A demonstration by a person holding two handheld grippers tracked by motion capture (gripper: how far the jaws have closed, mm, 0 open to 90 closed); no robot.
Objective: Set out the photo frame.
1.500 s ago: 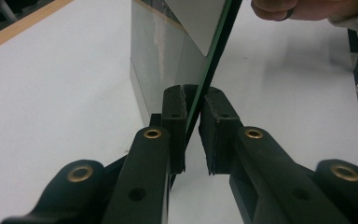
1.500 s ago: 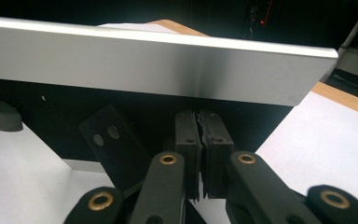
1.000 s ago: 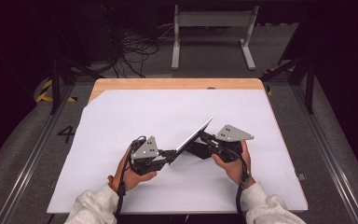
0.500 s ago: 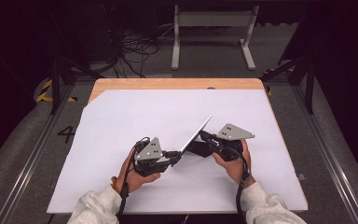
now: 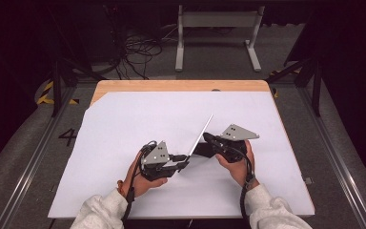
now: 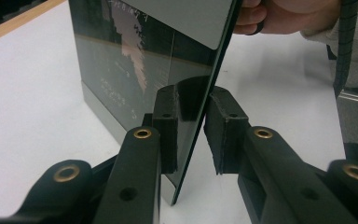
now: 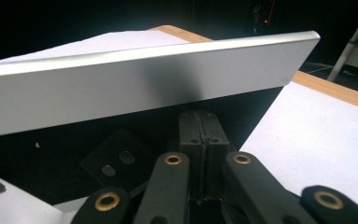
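Left gripper view: left gripper (image 6: 193, 114) astride tablet (image 6: 135, 70) edge, jaws just opening, loose. Right gripper (image 7: 199, 128) clenched, on what unclear. Likely stiff, slick, fragile: grip edges.

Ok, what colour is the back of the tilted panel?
Brushed silver-grey, clearest in the right gripper view: panel.

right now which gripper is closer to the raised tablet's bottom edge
Left. The left gripper straddles the tablet near its bottom edge; the right gripper sits shut behind it.
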